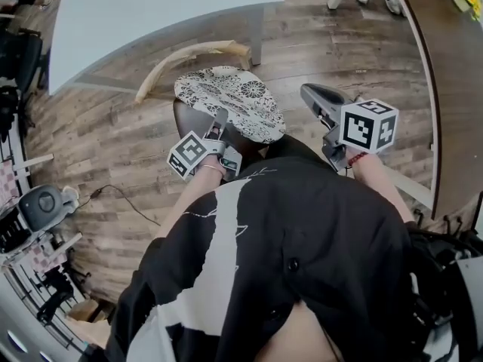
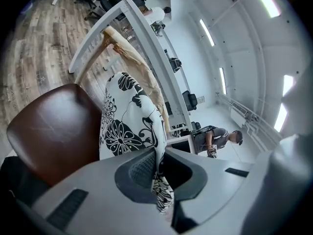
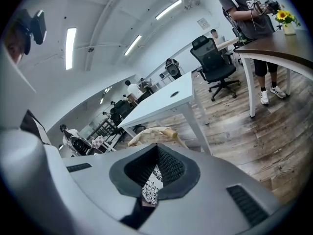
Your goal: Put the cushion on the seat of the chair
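The black-and-white patterned cushion (image 1: pixel 230 100) hangs between the 2 grippers, over the brown seat (image 1: pixel 185 119) of the chair, whose pale curved backrest (image 1: pixel 189 55) stands just behind it, near a white table (image 1: pixel 151 13). The left gripper (image 1: pixel 219 119) has its jaws pinched tight on the cushion's near edge. The right gripper (image 1: pixel 313 95) also has its jaws closed on a strip of the cushion's fabric. Whether the cushion touches the seat is unclear.
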Tool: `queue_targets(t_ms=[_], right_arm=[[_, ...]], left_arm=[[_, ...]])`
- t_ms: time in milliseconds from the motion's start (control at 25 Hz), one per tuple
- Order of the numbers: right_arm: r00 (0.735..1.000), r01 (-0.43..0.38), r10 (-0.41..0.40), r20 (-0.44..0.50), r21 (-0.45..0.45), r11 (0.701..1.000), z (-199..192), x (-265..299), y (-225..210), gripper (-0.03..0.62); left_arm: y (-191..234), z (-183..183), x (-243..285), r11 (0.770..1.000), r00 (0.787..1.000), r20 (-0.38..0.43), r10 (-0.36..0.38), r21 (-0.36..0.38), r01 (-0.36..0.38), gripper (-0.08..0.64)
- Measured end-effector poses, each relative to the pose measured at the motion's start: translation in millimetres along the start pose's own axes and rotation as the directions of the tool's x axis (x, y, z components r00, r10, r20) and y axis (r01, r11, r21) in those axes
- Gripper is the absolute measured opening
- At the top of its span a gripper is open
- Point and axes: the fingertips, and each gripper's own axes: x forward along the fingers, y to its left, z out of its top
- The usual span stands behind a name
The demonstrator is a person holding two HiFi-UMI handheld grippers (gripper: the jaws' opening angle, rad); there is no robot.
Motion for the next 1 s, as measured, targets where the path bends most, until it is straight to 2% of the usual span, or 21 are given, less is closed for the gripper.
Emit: queue_targets(t_ms=[280,480,840,1000], right_arm=[[1.0,-0.006,0.006,-0.03,-0.025,1.0,-19.8,23.4,11.1,0.015],[0.996,-0.014,0.011,-0.085,-0.034,0.999,-42.0,47.1,19.9,0.015],[0.988,-0.036,0.032,-0.151,-0.022,0.999,-81.2,86.9,23.5,0.015],[0.984,-0.047,0.043,-0.17,-0.02,0.999,-93.6,98.7,22.3,0.015]], left_arm=[[31.1,4.6,-13.4,1.0,1.0,0.001,-0.021,-0.014,0.021,0.026],[51.3,2.1,-23.5,0.998,0.999,0.002,-0.038,-0.046,0.038,0.026],[73.8,-5.4,-29.1,0.994,0.995,-0.024,-0.101,-0.04,0.1,0.026],[87.1,-8.3,-30.3,0.995,0.996,-0.017,-0.091,-0.047,0.09,0.026]])
